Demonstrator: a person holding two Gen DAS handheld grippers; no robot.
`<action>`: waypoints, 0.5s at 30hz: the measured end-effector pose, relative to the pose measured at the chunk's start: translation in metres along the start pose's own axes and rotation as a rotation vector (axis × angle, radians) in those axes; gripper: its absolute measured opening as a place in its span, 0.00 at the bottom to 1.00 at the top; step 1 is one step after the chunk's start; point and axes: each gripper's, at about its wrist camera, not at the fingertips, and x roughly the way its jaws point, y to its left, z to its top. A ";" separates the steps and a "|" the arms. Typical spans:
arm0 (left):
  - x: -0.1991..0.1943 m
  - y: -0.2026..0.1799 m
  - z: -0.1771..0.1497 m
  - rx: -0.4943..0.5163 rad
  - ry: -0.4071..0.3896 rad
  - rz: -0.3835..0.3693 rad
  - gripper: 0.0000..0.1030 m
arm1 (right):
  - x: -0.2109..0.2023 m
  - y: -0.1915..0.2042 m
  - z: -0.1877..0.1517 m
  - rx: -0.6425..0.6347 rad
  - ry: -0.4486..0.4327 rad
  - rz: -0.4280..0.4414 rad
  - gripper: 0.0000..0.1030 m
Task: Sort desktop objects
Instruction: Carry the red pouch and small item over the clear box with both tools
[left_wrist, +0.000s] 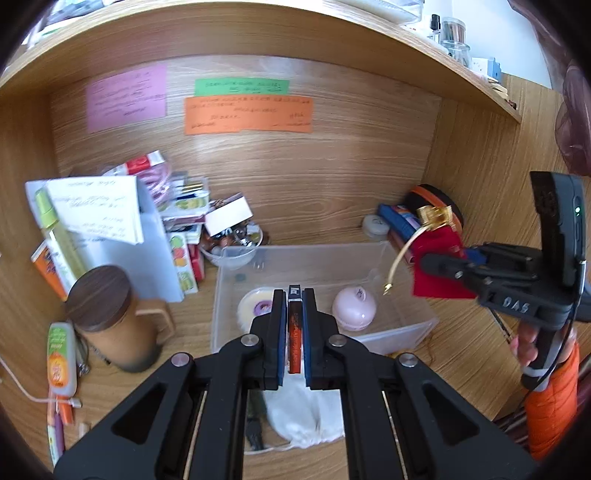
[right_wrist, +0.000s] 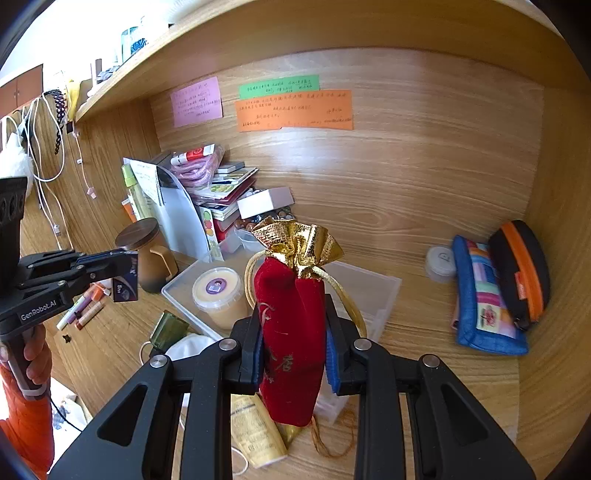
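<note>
Left gripper tilted downward over clear bin, jaws clenched on slim orange box; right gripper at 3 o'clock, clamping red pouch above tabletop

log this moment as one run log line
left gripper: shut on small flat box | right gripper: shut on red pouch | clear bin: holds tub, pink case

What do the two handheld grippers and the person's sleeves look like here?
Both grippers, the left gripper and the right gripper, are matte black plastic linkages with silver pivot pins and blue finger pads. The right one's side reads "DAS"; the left's reads "GenRobot.AI". A green indicator light glows on the right unit. Both sleeves are bright orange.
</note>
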 end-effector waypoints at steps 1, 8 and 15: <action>0.004 -0.001 0.003 0.002 0.001 -0.013 0.06 | 0.004 0.000 0.002 0.002 0.004 0.003 0.23; 0.035 -0.003 0.019 0.006 0.039 -0.044 0.06 | 0.031 0.000 0.009 -0.004 0.033 0.028 0.23; 0.071 -0.002 0.025 0.007 0.084 -0.057 0.06 | 0.057 -0.004 0.012 -0.012 0.069 0.042 0.23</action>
